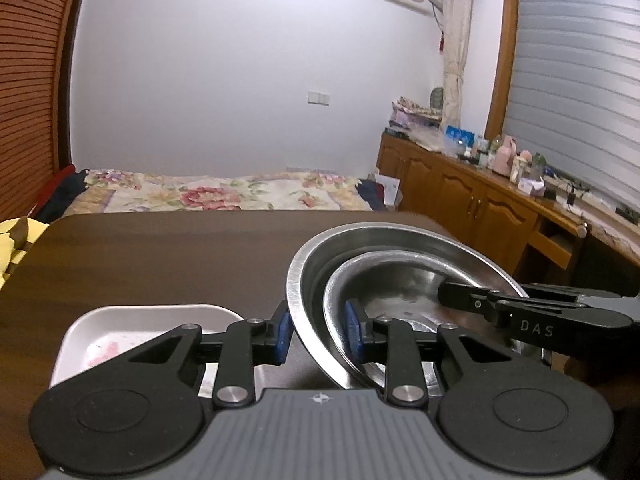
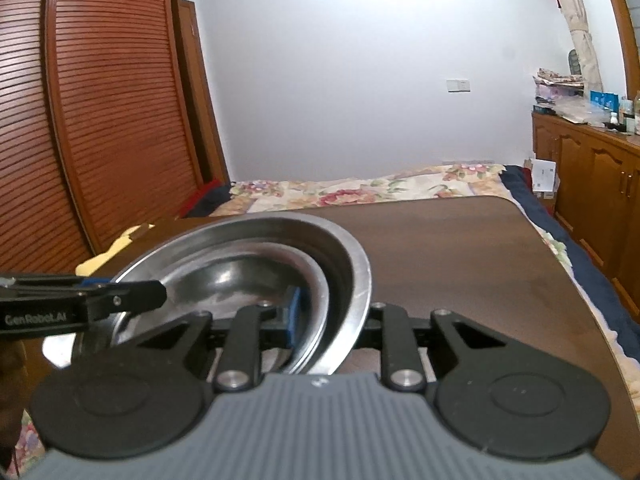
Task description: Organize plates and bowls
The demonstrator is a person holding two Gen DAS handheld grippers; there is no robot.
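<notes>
Steel on steel is what I have in front of me: a small metal bowl [image 1: 400,292] sits nested inside a large metal bowl [image 1: 380,240], and the pair is tipped up over the worktop [image 1: 160,256], toward its right edge as my left wrist camera shows it. Starting at the left, a white square dish [image 1: 120,332] rests flat on the worktop near its near-left corner, just beside my left tongs [image 1: 318,334]. Those left tongs straddle the near-left rims of both bowls, one blue pad [image 1: 283,338] outside the large bowl and the other inside the small one; I see a slight gap at the outer pad, so I cannot tell whether they are truly clenched on the rims or only closing. Further right, my right tongs [image 2: 332,316] straddle the opposite side of the stack in the same way, one pad inside the small bowl, the other finger hidden behind the large bowl's wall, so I cannot tell their grip either. What matters for the next move, I judge, is that the stack lies between the two tongs, rims running across both jaws, with each hand equally near. If the bowls are to be set down or shifted toward the dish, both hands must travel together, or the small bowl may slide inside the large one.
</notes>
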